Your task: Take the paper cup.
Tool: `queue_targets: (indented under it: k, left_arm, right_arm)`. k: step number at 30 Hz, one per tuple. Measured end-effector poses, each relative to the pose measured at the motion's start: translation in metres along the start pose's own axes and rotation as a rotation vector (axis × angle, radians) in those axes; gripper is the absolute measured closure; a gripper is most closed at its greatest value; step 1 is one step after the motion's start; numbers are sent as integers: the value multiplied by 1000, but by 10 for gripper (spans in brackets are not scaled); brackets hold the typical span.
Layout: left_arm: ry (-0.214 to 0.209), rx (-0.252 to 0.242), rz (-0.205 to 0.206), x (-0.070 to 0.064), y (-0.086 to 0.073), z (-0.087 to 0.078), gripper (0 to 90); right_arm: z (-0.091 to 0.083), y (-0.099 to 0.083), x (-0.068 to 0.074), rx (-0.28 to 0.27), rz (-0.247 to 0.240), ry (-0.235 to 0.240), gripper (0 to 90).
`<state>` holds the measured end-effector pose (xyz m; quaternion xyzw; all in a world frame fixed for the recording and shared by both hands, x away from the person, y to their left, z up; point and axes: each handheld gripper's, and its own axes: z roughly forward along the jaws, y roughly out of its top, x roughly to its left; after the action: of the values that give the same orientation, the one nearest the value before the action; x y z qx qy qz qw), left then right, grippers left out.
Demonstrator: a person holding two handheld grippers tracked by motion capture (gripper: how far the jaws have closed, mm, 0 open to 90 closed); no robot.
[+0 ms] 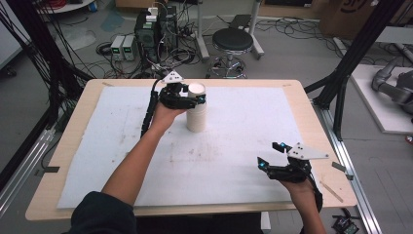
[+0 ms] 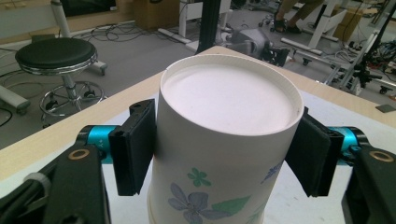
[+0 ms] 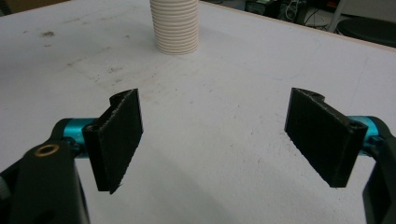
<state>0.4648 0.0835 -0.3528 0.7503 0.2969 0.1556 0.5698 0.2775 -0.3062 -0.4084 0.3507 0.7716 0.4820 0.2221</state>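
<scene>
A stack of white paper cups (image 1: 196,117) stands upside down on the white mat, behind the table's middle. Its ribbed rims (image 3: 176,25) appear far off in the right gripper view. The top cup (image 2: 224,116) has a blue and green flower print, and its flat base faces up. My left gripper (image 1: 194,96) sits at the top of the stack, its two black pads (image 2: 135,144) pressed against opposite sides of that top cup. My right gripper (image 1: 269,154) hovers low over the mat at the front right, open wide with nothing between its pads (image 3: 119,135).
The white mat (image 1: 234,165) covers most of the wooden table (image 1: 73,141). A black stool (image 1: 233,41), computer boxes and cables stand on the floor beyond the far edge. Black frame posts (image 1: 358,48) rise at the right.
</scene>
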Motion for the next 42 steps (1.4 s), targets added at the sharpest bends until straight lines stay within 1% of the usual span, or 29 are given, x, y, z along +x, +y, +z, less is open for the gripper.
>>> queue_targets:
  k: [4,5,6,7,8,10,11,12,13,16,17,18,19,21,23,25,29,30,31,32,33,36,37,38,39,41,42]
  left_arm:
    - [-2,-5,13,-1,3,-2,323]
    - [-4,-20,13,-1,8,-5,324]
    - [-4,-20,13,-1,8,-5,325]
    - [-2,-43,19,-2,14,-9,325]
    - [-2,-43,19,-2,14,-9,326]
    - [-6,-52,13,-2,19,-12,326]
    - [-5,-63,22,-2,24,-15,327]
    - [-5,-63,22,-2,24,-15,328]
    - [-12,-82,16,-3,29,-18,328]
    - [-17,-90,21,-2,33,-22,328]
    - [-12,-108,21,-2,37,-27,328]
    - [-12,-108,21,-2,37,-27,330]
    - [-13,-130,12,-1,39,-32,330]
    - [-10,-141,15,0,41,-38,331]
    - [-11,-148,12,0,42,-41,331]
    - [-11,-179,3,1,44,-48,332]
    - [-18,-214,-5,4,46,-60,332]
    - [-20,-219,-4,4,47,-63,332]
    - [-22,-233,2,4,49,-69,332]
    - [-22,-233,2,4,49,-69,333]
    - [-24,-248,3,4,52,-76,333]
    - [-23,-256,9,3,54,-81,336]
    - [-27,-269,10,2,55,-87,337]
    - [-27,-269,10,2,55,-87,337]
    - [-26,-276,18,1,56,-92,337]
    - [-20,-284,24,0,56,-97,338]
    - [-20,-284,24,0,56,-97,338]
  right_arm:
    - [0,0,0,-4,-1,0,195]
    - [0,0,0,-4,0,1,194]
    - [0,0,1,-2,1,1,195]
    - [0,1,1,-2,1,2,195]
    - [0,1,1,-2,-1,2,194]
    - [0,1,1,-3,-2,3,195]
    - [0,1,2,-1,0,4,194]
    - [0,1,2,-1,0,4,194]
    - [0,1,2,-1,-1,5,195]
    - [0,1,2,-3,-3,4,195]
    - [0,2,2,-3,-6,4,194]
    - [0,2,2,-3,-6,4,194]
    - [0,2,2,-6,-4,4,195]
    - [0,2,2,-8,-6,4,195]
    - [0,2,2,-7,-7,4,194]
    - [0,2,3,-4,-9,4,195]
    - [1,3,4,-4,-9,7,195]
    - [1,3,5,-4,-9,7,195]
    - [1,3,5,-4,-9,7,195]
    - [1,3,5,-4,-9,7,195]
    - [1,3,5,-4,-8,7,194]
    - [1,3,5,-6,-11,7,194]
    - [1,4,6,-4,-9,7,195]
    - [1,4,6,-6,-9,9,194]
    - [1,4,6,-8,-12,9,194]
    - [2,4,7,-4,-14,9,195]
    - [2,5,6,-7,-20,7,195]
